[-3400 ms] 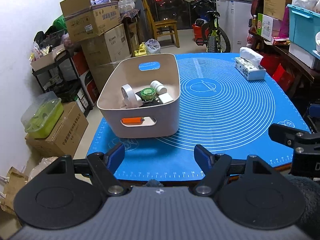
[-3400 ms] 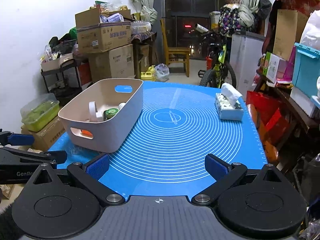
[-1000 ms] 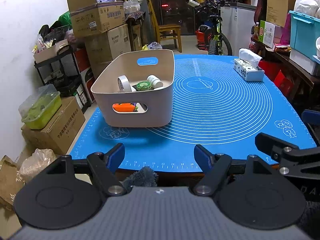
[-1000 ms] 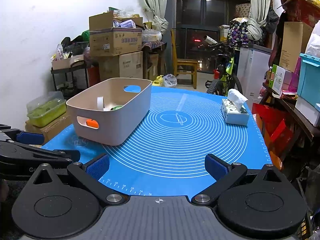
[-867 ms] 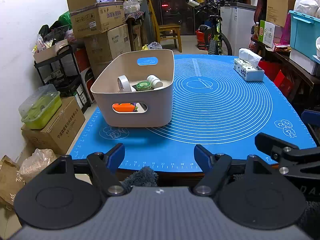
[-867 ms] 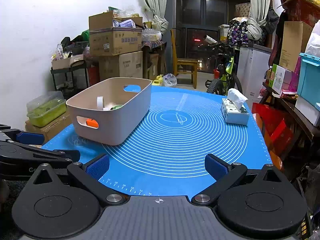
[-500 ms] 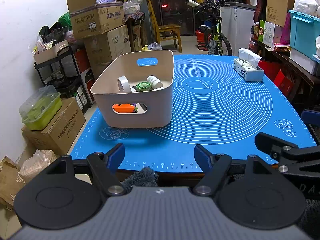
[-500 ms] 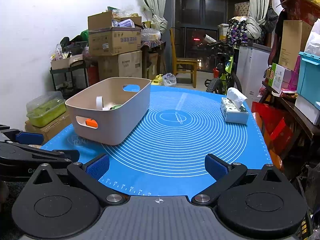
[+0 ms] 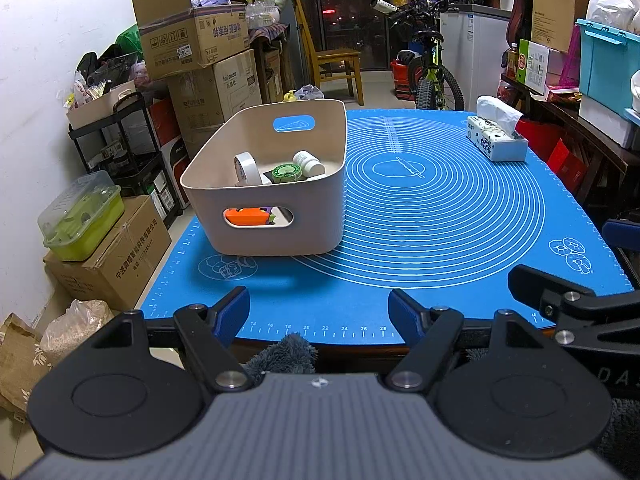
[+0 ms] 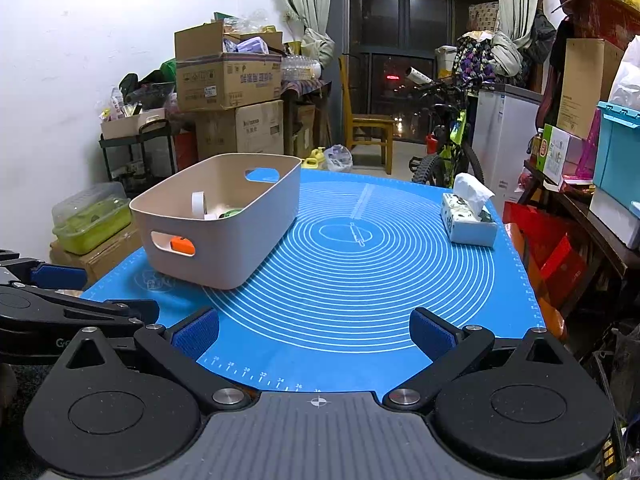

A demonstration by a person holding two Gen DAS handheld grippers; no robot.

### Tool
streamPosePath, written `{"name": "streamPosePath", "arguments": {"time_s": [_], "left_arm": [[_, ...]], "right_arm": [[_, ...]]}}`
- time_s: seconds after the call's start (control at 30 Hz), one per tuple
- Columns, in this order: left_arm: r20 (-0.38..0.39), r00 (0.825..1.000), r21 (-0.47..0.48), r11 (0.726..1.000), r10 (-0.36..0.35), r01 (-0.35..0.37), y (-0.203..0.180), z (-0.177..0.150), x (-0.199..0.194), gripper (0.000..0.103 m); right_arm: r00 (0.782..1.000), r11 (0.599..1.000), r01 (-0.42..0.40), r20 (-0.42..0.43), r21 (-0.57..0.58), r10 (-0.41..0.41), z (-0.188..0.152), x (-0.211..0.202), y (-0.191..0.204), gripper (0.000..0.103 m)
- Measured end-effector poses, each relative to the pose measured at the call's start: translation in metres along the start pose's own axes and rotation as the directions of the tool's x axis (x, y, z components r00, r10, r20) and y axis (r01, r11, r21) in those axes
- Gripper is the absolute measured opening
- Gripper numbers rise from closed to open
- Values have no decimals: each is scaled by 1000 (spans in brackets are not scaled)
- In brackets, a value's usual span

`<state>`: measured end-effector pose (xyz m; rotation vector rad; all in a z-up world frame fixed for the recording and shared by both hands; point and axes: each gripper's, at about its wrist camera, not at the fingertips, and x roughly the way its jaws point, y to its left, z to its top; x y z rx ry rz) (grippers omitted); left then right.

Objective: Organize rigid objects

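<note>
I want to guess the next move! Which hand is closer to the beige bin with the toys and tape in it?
Probably the left. The bin sits just ahead of the open left gripper, while for the open right gripper it lies off to its left side.

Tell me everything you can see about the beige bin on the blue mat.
The beige bin is a smooth, plastic-looking rectangular tub with rounded corners and an oval handle slot in each end wall. It stands upright on the left part of the blue mat. Inside are a tape roll, a green-lidded jar, a white bottle and something orange behind the near slot. Nothing grips it.
</note>
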<state>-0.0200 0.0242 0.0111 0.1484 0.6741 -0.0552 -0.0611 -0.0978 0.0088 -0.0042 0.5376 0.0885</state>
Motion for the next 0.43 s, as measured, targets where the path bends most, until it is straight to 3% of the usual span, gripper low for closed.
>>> {"name": "streamPosePath", "arguments": {"time_s": [0.43], "left_arm": [[-1, 1000, 0, 1000, -3, 3, -1, 0, 0, 77]], "right_arm": [[1000, 1000, 0, -1, 0, 0, 0, 0, -1, 100]]}}
